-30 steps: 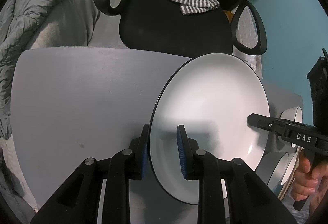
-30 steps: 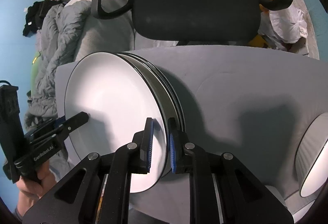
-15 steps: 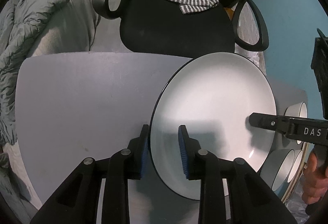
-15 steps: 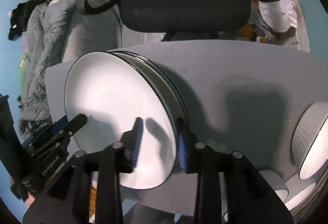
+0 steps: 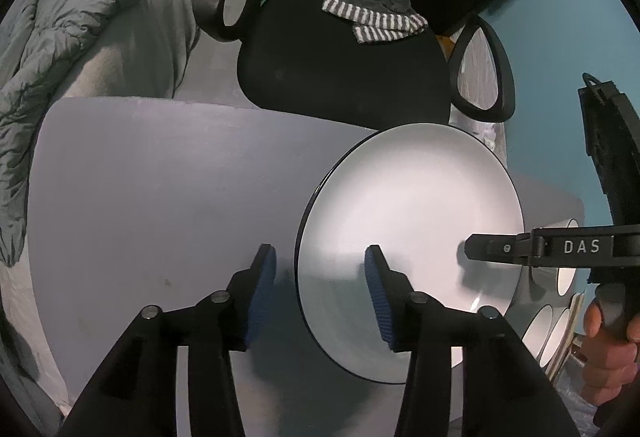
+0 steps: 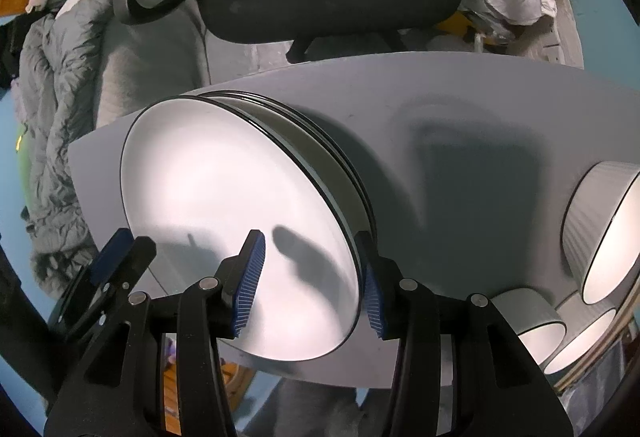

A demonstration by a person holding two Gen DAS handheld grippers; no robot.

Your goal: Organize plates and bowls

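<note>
Two ribbed blue pads of the left gripper point(image 5: 320, 281) have just been spreading, straddling the glossy white plate's point(image 5: 412, 221) black rim on the matte grey bench point(image 5: 160, 177). Rightward, the right gripper point(image 6: 310, 277), likewise just widening, brackets the round plate stack point(image 6: 240, 205) untouched; ridged bowls point(image 6: 600, 233) nearby.

So my left gripper point(image 5: 320, 277) is all black plastic arms with silver screw heads at the pivots and ribbed blue pads point(image 5: 376, 293). My right gripper point(image 6: 310, 277) is built the same and has white "DAS" lettering on its side, maybe part of a longer word.
</note>
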